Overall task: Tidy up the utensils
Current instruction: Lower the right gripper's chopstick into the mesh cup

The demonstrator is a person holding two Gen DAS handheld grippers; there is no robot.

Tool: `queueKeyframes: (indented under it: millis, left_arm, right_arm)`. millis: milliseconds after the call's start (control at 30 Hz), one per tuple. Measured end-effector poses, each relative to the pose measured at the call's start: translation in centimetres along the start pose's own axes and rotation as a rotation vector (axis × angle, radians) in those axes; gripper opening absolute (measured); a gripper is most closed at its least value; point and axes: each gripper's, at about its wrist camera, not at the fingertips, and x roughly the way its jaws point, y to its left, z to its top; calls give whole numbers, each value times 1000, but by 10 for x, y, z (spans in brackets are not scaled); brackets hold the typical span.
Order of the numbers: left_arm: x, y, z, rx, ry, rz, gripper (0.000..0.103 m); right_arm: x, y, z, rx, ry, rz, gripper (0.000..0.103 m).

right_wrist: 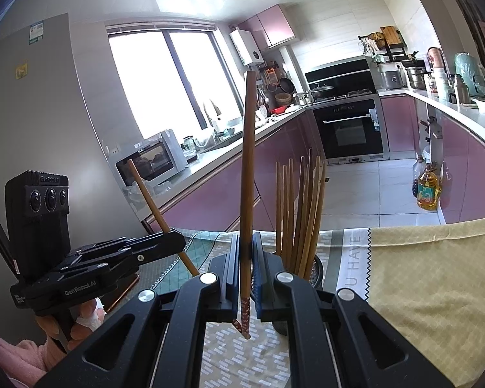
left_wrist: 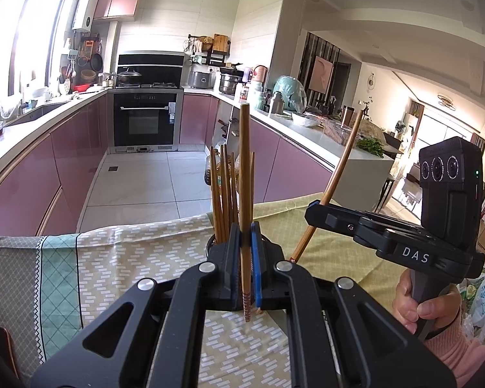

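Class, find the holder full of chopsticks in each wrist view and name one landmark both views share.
Left wrist view: the chopstick holder stands at centre, just behind the left tongs, mostly hidden; its chopsticks rise left of the gripped one.
Right wrist view: the chopstick holder stands right of centre, beside the right tongs.
Shared landmark: the black built-in oven.

The right gripper (left_wrist: 310, 215) carries "DAS" on its side; the left gripper (right_wrist: 177, 237) carries "GenRobot.AI", its camera block (right_wrist: 37, 207) "GenRobot"; right of it the cloth (right_wrist: 352, 258) reads "U HAVE"
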Motion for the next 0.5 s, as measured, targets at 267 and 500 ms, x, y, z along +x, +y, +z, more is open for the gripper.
queueKeyframes:
  millis: [267,500]
  left_arm:
    - [-1,1,8,3,-21,-2,7]
    - [-3,-2,10,9,-35,-6,7]
  right_arm:
    - [-1,-2,8,2,-19,3,6]
    - [-1,-2,11,0,-29,4,6]
